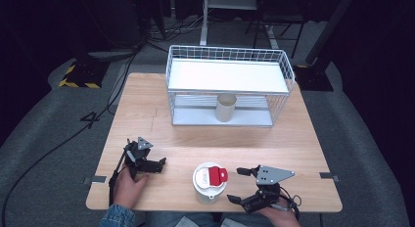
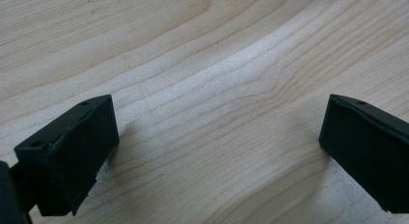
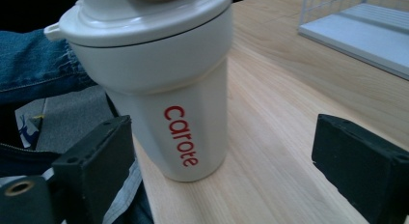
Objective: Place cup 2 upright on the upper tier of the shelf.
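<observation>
A white tumbler (image 1: 208, 189) with a red flap on its lid stands near the table's front edge; in the right gripper view the tumbler (image 3: 178, 98) bears the red word "carote". My right gripper (image 1: 238, 186) lies just right of it, jaws pointing at it and open; the right gripper (image 3: 219, 137) frames the tumbler's base without touching it. My left gripper (image 1: 155, 163) rests at the front left of the table, held by a hand. In its own view the left gripper (image 2: 217, 122) stands open over bare wood with nothing between the jaws.
A white wire rack (image 1: 230, 55) with two shelves stands at the back of the wooden table (image 1: 195, 139); a beige cup (image 1: 226, 107) stands upright on its lower shelf. Denim-clad legs (image 3: 34, 64) show past the table's front edge.
</observation>
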`<state>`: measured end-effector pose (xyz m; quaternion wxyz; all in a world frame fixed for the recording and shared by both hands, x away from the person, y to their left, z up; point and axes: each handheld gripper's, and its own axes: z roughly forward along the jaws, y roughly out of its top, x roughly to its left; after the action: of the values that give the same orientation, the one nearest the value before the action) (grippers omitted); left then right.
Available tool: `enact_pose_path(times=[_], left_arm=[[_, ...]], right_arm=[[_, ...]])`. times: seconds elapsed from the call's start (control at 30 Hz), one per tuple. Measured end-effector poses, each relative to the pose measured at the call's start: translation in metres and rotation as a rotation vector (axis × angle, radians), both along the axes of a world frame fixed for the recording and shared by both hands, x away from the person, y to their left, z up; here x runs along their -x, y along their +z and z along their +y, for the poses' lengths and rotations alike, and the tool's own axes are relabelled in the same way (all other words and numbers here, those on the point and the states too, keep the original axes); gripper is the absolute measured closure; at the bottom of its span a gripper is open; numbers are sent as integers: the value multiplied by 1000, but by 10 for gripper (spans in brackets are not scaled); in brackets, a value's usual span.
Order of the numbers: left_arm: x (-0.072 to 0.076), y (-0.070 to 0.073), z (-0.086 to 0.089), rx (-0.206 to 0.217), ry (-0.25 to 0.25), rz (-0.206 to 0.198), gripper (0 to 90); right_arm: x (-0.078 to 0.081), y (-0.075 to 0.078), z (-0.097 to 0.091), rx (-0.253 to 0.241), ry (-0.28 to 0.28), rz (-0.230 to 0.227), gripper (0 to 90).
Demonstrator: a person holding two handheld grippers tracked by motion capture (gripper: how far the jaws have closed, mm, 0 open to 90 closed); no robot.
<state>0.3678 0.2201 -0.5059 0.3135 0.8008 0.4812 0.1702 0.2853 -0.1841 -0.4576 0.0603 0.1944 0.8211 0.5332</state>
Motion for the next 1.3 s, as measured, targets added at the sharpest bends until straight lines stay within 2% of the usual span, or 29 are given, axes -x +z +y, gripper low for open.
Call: enact_pose_path(times=[0.2,0.33,0.47,0.63,0.9,1.03,1.3], left_arm=[[1,0,0,3,4,-2,7],[1,0,0,3,7,0,7],[1,0,0,4,10,-1,7],[1,0,0,2,10,-1,7],[1,0,0,3,13,-1,7],[1,0,0,3,14,2,7],[1,0,0,4,26,1,7]], right_arm=[[0,-3,13,-5,45,8,71],[-1,-7,27,4,72,2,10],[-3,-12,39,5,103,7,10],[-7,-18,50,-12,109,17,9],[-10,-24,63,-10,122,-25,9],[-10,-26,67,-13,125,-26,9],[-11,-29,73,-51,115,-48,11]])
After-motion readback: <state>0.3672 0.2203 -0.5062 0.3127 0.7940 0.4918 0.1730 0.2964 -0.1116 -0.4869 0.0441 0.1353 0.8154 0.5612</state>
